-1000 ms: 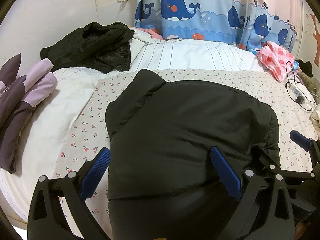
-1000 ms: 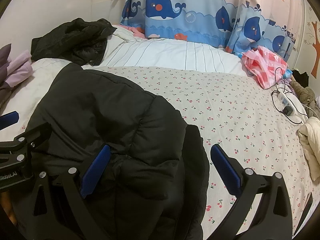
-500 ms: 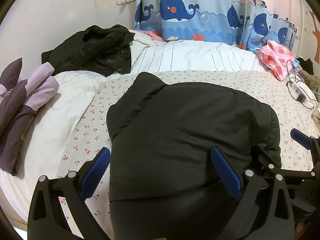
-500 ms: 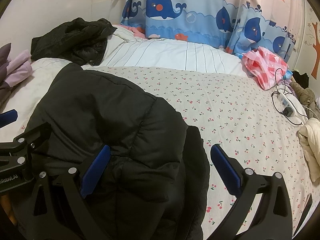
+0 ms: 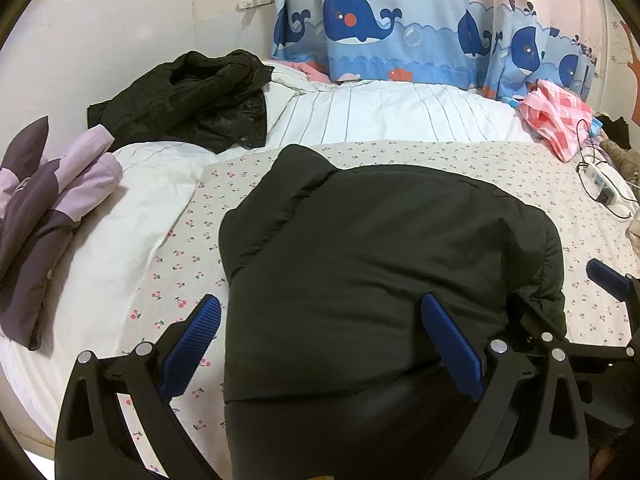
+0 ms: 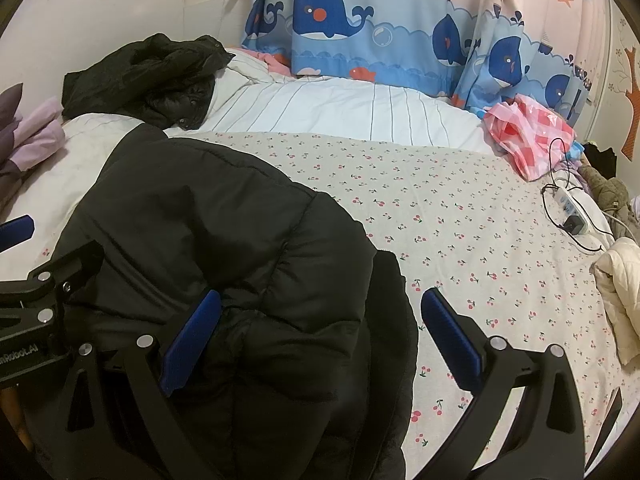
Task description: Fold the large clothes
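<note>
A large black puffer jacket (image 5: 380, 264) lies folded on the cherry-print sheet (image 5: 500, 160), its bulk toward the near edge of the bed. My left gripper (image 5: 320, 344) is open, hovering over the jacket's near part with the cloth spread beneath both blue pads. The same jacket (image 6: 208, 232) fills the lower left of the right wrist view. There my right gripper (image 6: 316, 336) stands open above the jacket's right edge, its right pad (image 6: 448, 332) over bare sheet (image 6: 460, 208). Neither gripper pinches any cloth.
A crumpled black garment (image 5: 192, 96) lies at the back left, purple clothing (image 5: 44, 204) at the left edge. A pink checked bag (image 6: 528, 136), a power strip with cable (image 6: 568, 208) and a cream garment (image 6: 620, 292) sit to the right. Whale curtains (image 5: 400, 24) hang behind.
Both gripper views have drawn back slightly, so the jacket sits a bit lower and farther. The jacket itself has not moved, and both grippers stayed open.
</note>
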`<action>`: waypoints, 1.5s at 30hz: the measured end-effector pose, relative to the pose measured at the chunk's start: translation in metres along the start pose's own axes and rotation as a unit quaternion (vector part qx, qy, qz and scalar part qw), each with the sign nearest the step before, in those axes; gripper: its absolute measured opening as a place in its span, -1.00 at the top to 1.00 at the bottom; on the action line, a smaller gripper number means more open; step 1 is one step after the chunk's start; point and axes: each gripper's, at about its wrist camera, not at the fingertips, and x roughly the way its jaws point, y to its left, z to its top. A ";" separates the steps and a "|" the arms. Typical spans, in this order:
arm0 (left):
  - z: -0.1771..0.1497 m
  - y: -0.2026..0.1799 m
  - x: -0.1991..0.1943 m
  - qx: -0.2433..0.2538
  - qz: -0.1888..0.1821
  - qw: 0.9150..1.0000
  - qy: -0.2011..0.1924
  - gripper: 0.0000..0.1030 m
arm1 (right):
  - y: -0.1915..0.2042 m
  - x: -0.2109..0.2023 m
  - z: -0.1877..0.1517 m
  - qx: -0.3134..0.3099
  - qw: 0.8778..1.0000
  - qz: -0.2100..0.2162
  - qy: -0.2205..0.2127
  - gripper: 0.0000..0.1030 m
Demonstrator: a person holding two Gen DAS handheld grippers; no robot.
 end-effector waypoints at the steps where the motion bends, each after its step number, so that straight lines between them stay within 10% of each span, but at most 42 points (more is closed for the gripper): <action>1: -0.001 -0.001 -0.002 0.001 0.003 1.000 -0.001 -0.86 | 0.000 0.000 0.000 0.000 1.000 0.000 0.000 -0.88; 45: -0.014 -0.006 -0.013 -0.018 -0.025 0.999 0.031 -0.86 | 0.003 -0.026 -0.011 -0.010 1.000 -0.012 -0.006 -0.88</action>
